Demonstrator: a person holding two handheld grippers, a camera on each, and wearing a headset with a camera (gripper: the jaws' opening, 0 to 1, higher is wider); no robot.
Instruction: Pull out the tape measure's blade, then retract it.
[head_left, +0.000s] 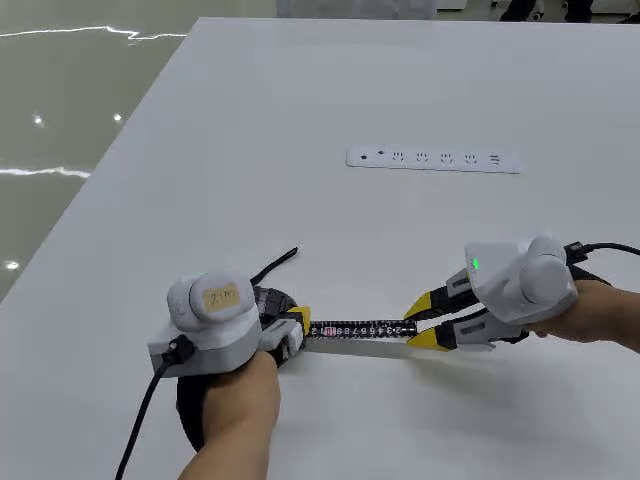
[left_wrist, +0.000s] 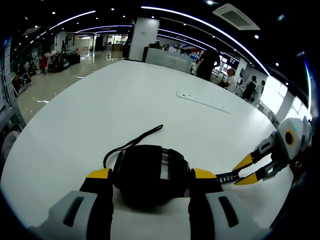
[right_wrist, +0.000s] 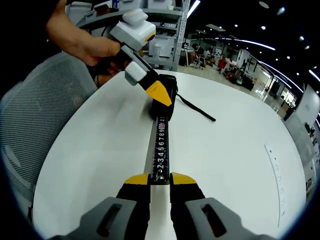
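A black tape measure case (left_wrist: 150, 175) sits on the white table, with my left gripper (left_wrist: 151, 176) shut on its two sides. The same case (head_left: 274, 303) shows beside the left gripper (head_left: 285, 330) in the head view, its black wrist strap (head_left: 276, 263) trailing away on the table. A short length of numbered blade (right_wrist: 161, 150) runs from the case (right_wrist: 165, 95) to my right gripper (right_wrist: 160, 178), which is shut on the blade's end. In the head view the blade (head_left: 360, 329) spans the gap to the right gripper (head_left: 416, 324).
A white power strip (head_left: 435, 159) lies flat on the table beyond the grippers. The table's left edge (head_left: 100, 170) drops to a glossy floor. A grey mesh chair (right_wrist: 35, 130) stands beside the table in the right gripper view.
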